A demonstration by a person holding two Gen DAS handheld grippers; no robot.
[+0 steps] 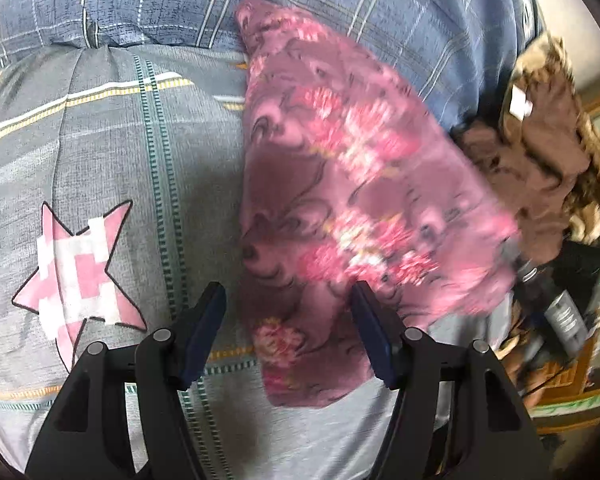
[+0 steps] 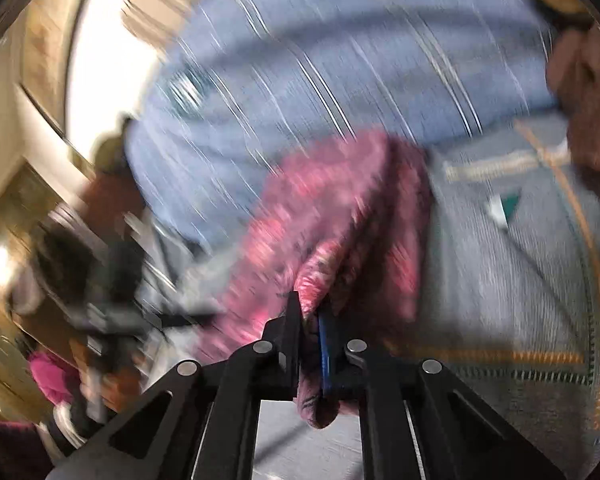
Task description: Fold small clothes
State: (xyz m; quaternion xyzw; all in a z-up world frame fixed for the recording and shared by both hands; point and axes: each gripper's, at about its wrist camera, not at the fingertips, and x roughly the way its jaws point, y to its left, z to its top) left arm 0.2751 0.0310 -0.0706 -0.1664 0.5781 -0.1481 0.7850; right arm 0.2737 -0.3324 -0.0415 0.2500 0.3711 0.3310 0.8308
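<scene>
A pink floral garment (image 1: 340, 168) lies stretched over the grey patterned bedsheet (image 1: 112, 152), its right side lifted and blurred. My left gripper (image 1: 290, 292) is open just above the garment's near end, its fingers on either side of the cloth, holding nothing. My right gripper (image 2: 310, 312) is shut on a bunched edge of the same pink garment (image 2: 340, 216) and holds it up off the bed. The right wrist view is heavily blurred by motion.
A blue plaid quilt (image 1: 340, 0) lies across the back of the bed. A brown furry garment (image 1: 540, 152) sits at the right edge. Dark objects and a bottle (image 1: 564, 312) lie by the bed's right side. A pink star patch (image 1: 80, 272) marks the sheet.
</scene>
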